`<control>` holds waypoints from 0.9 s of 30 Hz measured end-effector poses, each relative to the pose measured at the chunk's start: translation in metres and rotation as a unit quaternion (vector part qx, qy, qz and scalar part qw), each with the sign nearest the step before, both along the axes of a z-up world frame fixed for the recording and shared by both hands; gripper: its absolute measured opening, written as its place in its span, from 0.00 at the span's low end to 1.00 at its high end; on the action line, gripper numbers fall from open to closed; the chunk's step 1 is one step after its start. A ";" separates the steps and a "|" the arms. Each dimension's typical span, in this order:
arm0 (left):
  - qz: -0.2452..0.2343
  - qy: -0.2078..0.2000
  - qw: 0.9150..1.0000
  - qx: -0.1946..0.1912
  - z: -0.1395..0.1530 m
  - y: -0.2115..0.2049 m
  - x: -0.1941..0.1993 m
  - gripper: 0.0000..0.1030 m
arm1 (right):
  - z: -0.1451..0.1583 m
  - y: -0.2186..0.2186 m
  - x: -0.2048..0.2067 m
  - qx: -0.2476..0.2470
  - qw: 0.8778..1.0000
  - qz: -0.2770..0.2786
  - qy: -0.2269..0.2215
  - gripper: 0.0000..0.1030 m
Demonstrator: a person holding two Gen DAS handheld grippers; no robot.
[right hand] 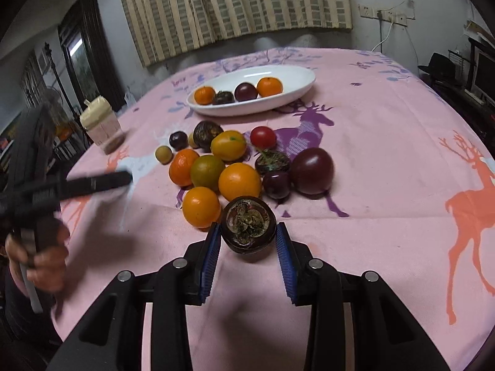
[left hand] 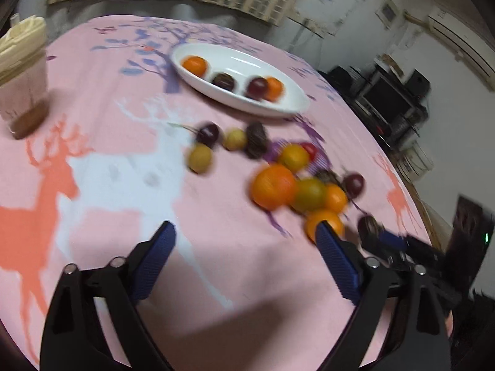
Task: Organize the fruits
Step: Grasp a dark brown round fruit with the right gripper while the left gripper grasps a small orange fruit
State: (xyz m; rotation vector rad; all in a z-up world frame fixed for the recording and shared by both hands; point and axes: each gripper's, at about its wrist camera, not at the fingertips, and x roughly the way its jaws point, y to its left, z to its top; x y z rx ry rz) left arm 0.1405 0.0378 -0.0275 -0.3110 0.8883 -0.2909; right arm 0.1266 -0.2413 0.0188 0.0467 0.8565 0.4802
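A white oval plate (right hand: 297, 88) at the back of the pink table holds two oranges, a dark mangosteen and a purple fruit; it also shows in the left wrist view (left hand: 238, 61). A pile of loose fruit (right hand: 222, 167) lies in front of it: oranges, a green-orange one, a red tomato, purple fruits, small yellow ones. My right gripper (right hand: 249, 232) is shut on a dark mangosteen (right hand: 248, 224) at the pile's near edge. My left gripper (left hand: 246, 232) is open and empty, left of the pile (left hand: 297, 185); it also shows in the right wrist view (right hand: 92, 182).
A pink cup (left hand: 21, 92) with a cream lid stands at the table's left edge. The pink deer-print cloth (right hand: 386, 154) covers the table. Curtains hang behind. Dark shelves with electronics (left hand: 389, 99) stand to the right, beyond the table edge.
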 end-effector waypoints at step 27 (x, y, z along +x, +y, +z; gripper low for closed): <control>-0.098 0.011 0.990 0.103 -0.008 -0.098 0.023 0.36 | 0.012 -0.020 0.005 0.054 0.998 0.027 -0.003 0.36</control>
